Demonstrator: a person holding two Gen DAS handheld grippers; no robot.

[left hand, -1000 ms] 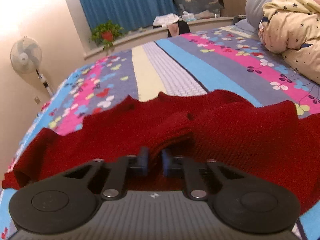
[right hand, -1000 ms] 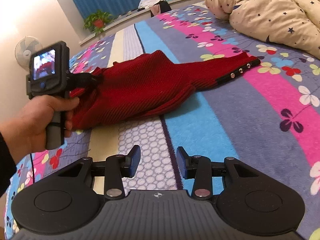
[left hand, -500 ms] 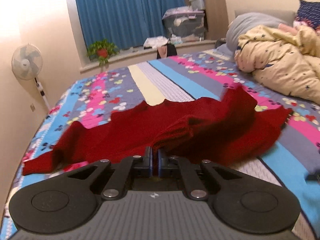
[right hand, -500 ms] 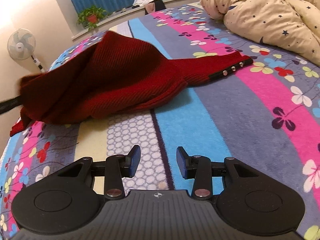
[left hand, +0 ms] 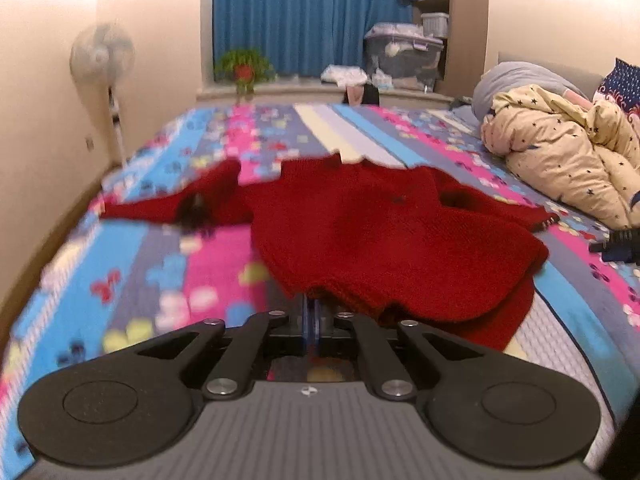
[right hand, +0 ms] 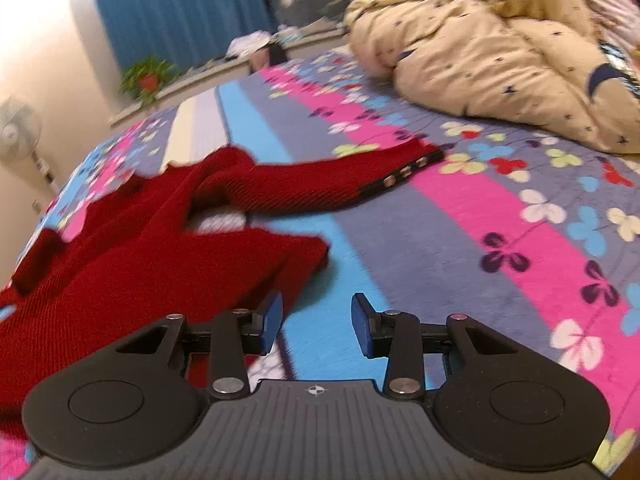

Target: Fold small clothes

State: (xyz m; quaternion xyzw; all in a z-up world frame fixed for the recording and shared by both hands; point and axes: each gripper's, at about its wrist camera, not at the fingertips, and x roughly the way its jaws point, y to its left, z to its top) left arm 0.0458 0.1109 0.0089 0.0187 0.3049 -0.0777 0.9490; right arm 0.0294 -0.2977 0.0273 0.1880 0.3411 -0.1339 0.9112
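A dark red knitted sweater (left hand: pixel 380 232) lies spread on the striped floral bedspread (left hand: pixel 168 280). My left gripper (left hand: pixel 311 310) is shut on its near hem edge, which drapes over the fingertips. One sleeve stretches left, the other right towards a buttoned cuff (left hand: pixel 544 218). In the right wrist view the sweater (right hand: pixel 132 256) lies at the left, its buttoned cuff (right hand: pixel 408 172) pointing right. My right gripper (right hand: pixel 316 320) is open and empty just right of the sweater's hem, low over the bedspread (right hand: pixel 460 232).
A cream star-print duvet (left hand: pixel 568 152) and a grey pillow (left hand: pixel 520 80) are piled at the right of the bed. A standing fan (left hand: pixel 102 56) stands by the left wall. A potted plant (left hand: pixel 242 66) and storage boxes (left hand: pixel 404 54) sit at the window sill.
My left gripper has pulled the hem back towards me, and the sweater now lies flatter and spread out. My right gripper has moved closer to the sweater's right hem.
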